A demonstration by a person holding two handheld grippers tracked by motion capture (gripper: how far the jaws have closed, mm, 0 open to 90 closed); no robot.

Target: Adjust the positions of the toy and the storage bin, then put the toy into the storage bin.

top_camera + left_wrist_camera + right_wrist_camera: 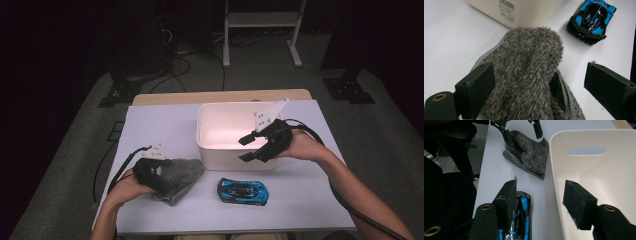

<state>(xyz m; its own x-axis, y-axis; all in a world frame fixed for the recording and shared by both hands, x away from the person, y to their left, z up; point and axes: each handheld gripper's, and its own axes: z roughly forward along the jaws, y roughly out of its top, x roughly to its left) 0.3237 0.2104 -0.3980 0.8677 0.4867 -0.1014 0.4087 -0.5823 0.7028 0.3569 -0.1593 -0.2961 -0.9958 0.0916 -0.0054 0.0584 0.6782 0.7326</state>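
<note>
Left gripper (165, 170) sits low over the grey fuzzy cloth (181, 176) at the near left of the white table (150, 125). In the left gripper view the cloth (529, 75) bulges up between the jaws; the left pad lies against the pile, the right pad stands clear of it, so the claw is released, not clenched. Right gripper (247, 148) hangs above the near wall of the white bin (212, 145), jaws spread with nothing between them. In the right gripper view its gripper (539, 202) straddles the bin (554, 170) rim, one jaw over the blue toy car (522, 220), the other over the bin's inside. Blue toy car (243, 191) lies on the table just in front of the bin, right of the cloth, untouched.
</note>
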